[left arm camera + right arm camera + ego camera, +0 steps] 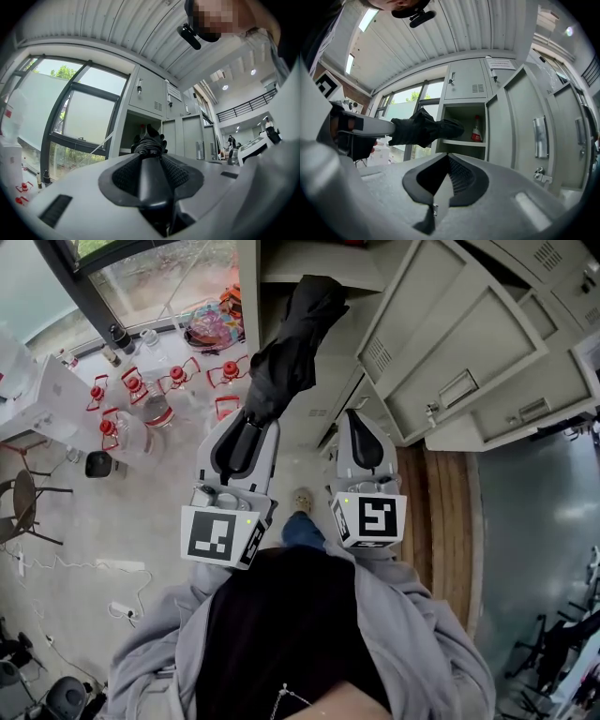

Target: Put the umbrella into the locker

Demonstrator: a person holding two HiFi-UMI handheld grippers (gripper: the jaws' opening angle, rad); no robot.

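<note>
Nearest me, the left gripper is clamped on the handle of the folded black umbrella, which juts toward one o'clock. The right gripper, at its three o'clock, is closed on nothing. I'd judge the umbrella light, its cloth soft and loose, so the stiff handle is the sound hold. Beyond, at twelve, the locker stands open, with a bottle inside.

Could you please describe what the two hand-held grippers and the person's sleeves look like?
Both the left hand-held gripper and the right hand-held gripper have pale grey tapering shells with black ribbed pads. Each carries a cube with black-and-white square markers. The person's sleeves are grey, over a black top.
</note>
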